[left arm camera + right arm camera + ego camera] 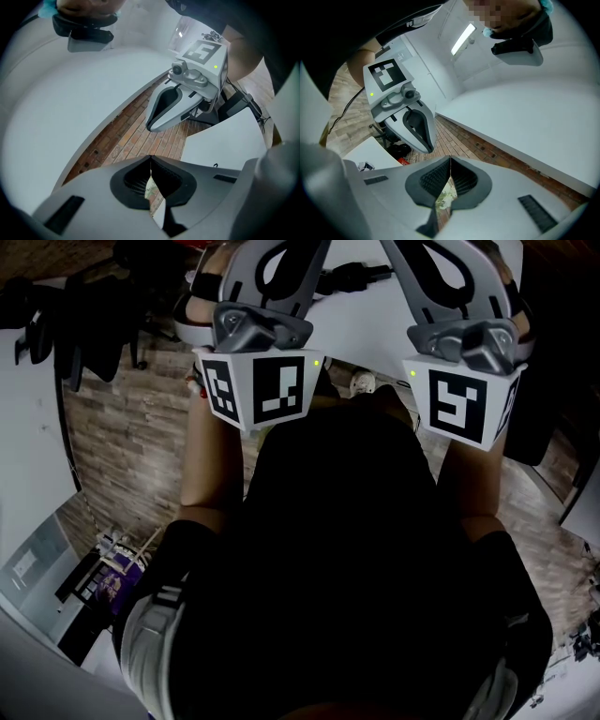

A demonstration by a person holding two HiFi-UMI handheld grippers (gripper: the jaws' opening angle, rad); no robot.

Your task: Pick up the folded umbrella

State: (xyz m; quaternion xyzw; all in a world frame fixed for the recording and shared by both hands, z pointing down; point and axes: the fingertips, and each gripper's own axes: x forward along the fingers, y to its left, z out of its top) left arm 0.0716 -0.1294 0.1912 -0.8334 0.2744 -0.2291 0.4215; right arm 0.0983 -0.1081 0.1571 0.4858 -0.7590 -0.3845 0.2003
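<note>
No folded umbrella shows in any view. In the head view both grippers are held up close in front of the person's dark top (pixel 356 559), pointing away. My left gripper (pixel 277 273) stands at the left with its marker cube (pixel 262 390). My right gripper (pixel 441 277) is at the right with its cube (pixel 464 404). In the left gripper view its own jaws (pixel 151 160) meet at the tips with nothing between them, and the right gripper (pixel 159 123) hangs beside it. The right gripper view likewise shows its jaws (pixel 450 160) closed and empty, the left gripper (pixel 425 143) alongside.
A large white table (pixel 56 117) curves across both gripper views above a brick-patterned floor (pixel 136 136). A second white surface (pixel 225 140) lies to the side. Black chairs (pixel 94 324) stand at the far left. A shoe (pixel 363 382) lies on the floor between the cubes.
</note>
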